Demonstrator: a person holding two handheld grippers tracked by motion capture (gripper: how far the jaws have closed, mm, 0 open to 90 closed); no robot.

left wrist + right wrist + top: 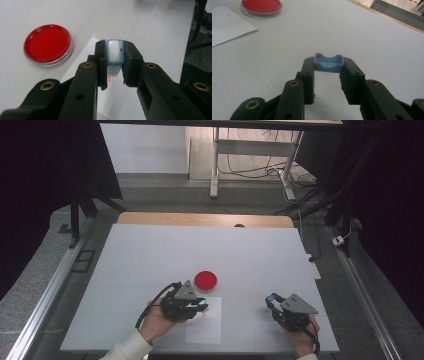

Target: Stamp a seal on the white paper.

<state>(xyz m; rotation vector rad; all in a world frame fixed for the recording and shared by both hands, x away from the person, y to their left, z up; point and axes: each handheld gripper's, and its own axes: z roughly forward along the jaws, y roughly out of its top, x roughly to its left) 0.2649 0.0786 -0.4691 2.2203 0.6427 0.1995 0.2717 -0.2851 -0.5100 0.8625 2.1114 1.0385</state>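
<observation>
So the left claw (113, 72) is clamped on a small stamp (114, 53) with a light blue body and a white top, jaws pressed against both its sides. It's hanging over a white sheet of paper (205, 326) that lies near the front edge of the surface (150, 255), roughly mid-width. In the left gripper view there's a tiny red mark (108, 79) on the paper right under the stamp, too small to read.

The round red ink pad (205, 280) in its clear dish sits just past the paper's far edge, close to the left claw but not touching it.

The right claw (327, 75) is over toward the front right corner of the surface, well apart from the paper. It's got a small blue cap (328, 63) pinched between its jaw tips, hollow side facing the camera, with a reddish tint along the rim. Both hands come in from the front edge, the left one with a white sleeve (127, 350).
</observation>
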